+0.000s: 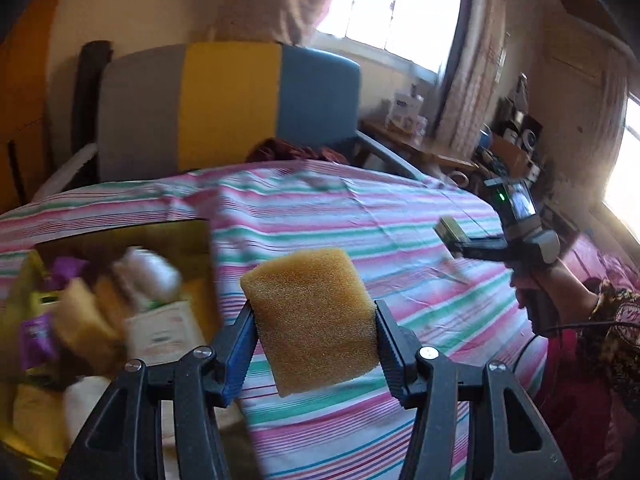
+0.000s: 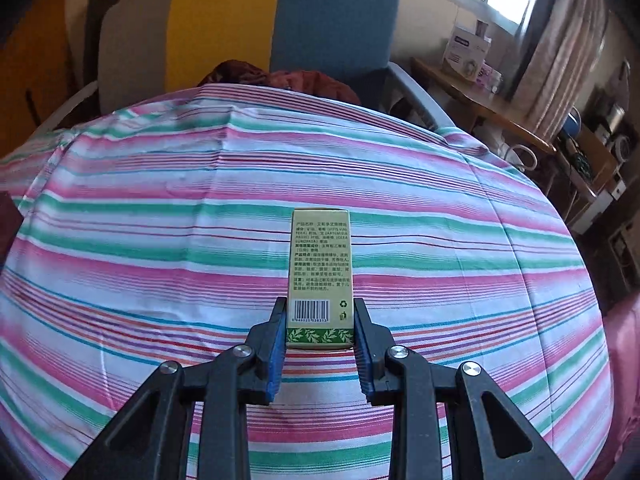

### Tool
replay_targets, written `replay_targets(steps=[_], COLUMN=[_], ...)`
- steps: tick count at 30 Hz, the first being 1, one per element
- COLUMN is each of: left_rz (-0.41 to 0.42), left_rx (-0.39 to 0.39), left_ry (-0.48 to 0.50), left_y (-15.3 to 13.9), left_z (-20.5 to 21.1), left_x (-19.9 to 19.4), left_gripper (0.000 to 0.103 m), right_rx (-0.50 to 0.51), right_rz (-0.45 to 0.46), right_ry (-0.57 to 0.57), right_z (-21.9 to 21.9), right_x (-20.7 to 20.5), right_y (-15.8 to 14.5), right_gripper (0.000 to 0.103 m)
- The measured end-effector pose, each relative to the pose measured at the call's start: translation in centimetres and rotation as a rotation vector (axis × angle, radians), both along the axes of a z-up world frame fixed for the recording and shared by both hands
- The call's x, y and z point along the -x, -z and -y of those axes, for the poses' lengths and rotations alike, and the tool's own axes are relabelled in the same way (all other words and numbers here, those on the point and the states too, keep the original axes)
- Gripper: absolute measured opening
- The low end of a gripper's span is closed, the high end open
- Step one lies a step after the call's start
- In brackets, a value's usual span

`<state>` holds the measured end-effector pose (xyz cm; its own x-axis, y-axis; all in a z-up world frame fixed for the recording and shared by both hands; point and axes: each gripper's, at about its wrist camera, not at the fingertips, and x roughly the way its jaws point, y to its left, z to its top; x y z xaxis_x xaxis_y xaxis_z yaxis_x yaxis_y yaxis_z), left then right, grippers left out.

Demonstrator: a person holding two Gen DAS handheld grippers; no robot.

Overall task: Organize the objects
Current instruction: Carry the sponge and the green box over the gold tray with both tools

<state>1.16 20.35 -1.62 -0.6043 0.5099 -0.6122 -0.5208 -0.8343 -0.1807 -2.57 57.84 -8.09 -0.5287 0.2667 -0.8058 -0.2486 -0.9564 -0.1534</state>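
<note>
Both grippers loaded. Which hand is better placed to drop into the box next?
Left, probably. Left gripper holds the sponge right beside the open box. Right gripper holds the carton over bare striped cloth.

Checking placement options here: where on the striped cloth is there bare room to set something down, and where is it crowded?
The pink, green and white striped cloth is bare from the tongs to its far edge by the grey, yellow and blue chair. The crowded spot is the open cardboard box of packets and sponges at the left.

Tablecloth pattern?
Pink, green and white stripes on the tablecloth; clearest in the right wrist view.
</note>
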Motion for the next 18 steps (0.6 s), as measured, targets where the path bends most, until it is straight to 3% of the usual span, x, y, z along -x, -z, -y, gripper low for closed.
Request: replay_targets(steps=[3,12,18], left_rz=[-0.007,0.024,0.075], left_rx=[-0.004,-0.004,-0.013], left_ry=[-0.045,-0.187,-0.269], left_y=[-0.5,0.5,1.7], left_z=[3.0,11.1,15.3], left_x=[0.4,1.8,3.5], left_gripper=[0.056,0.056,0.057], right_rx=[-0.035,-0.003,0.105], right_rz=[0.019,-0.022,-0.058], right_ry=[-0.042,-0.182,-0.265], right_z=[1.4,8.9,15.5], right_x=[0.0,-1.0,-2.2], right_y=[-0.5,-4.6,-6.0], right_gripper=[0.03,0.03,0.03])
